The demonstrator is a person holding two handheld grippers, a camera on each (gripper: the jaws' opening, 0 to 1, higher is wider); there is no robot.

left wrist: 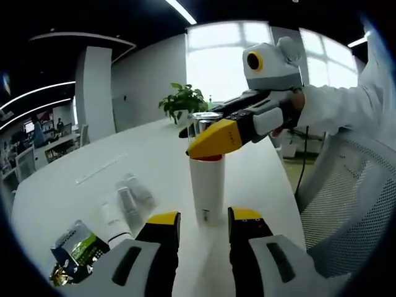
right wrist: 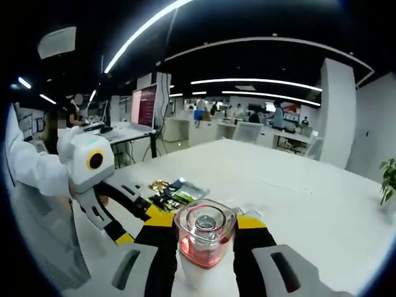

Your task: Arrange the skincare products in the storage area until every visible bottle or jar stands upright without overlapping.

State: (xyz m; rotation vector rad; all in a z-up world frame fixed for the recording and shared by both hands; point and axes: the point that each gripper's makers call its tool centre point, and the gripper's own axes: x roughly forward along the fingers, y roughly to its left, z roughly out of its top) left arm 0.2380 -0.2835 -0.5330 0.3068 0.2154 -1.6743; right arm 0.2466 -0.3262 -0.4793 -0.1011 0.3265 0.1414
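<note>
so there's a tall white bottle with a clear chunky cap standing upright on the white surface, pretty much in the middle. The right gripper has its fingers closed in on the cap from both sides; in the left gripper view you can see it reaching in from the right and pinching the top. The left gripper is down at the base with its fingers spread either side of the bottle. They look just off it, not squeezing, though I can't swear there's no contact

Handling-wise: I'd guess it's rigid plastic with a glassy cap, smooth and kinda slippery, tall and narrow so tippy if you nudge it high up. Holding only the cap feels risky if it's loose, so I'd grab the white body mid-height instead

Off to the left there are a few small tubes lying flat, plus some sachets near the edge. Those tubes are soft-looking and light, probably want a gentle pinch near the cap end to stand them up
</note>
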